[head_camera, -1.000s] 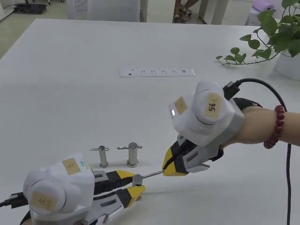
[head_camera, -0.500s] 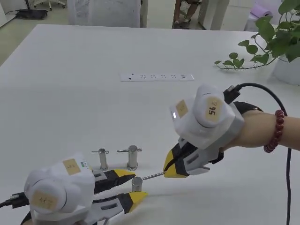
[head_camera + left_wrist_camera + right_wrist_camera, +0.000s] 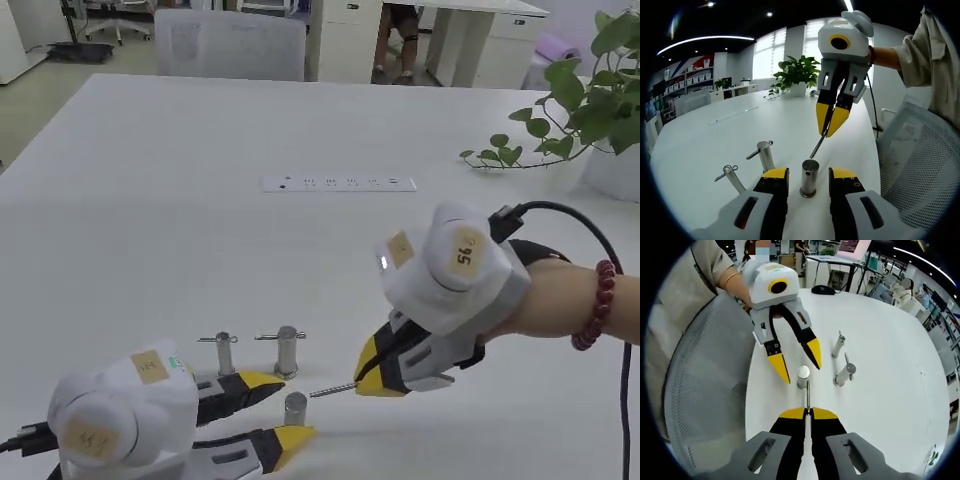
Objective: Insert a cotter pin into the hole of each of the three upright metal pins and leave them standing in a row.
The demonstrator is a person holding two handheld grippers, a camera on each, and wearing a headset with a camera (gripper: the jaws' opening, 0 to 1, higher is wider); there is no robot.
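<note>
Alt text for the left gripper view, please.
The left gripper, jaws open, flanks an upright metal pin without touching it, while the right gripper, shut on a cotter pin, points it at the pin's top. Two cottered pins stand to its left.

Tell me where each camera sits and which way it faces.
Head view: on the headset, facing forward and down at the table; left gripper, right gripper, a wrist show.
Left gripper view: on that gripper, facing the right one; open jaws flank the bare pin.
Right gripper view: on that gripper, facing the left one; shut jaws hold the cotter pin.
Both gripper views share that pin.
</note>
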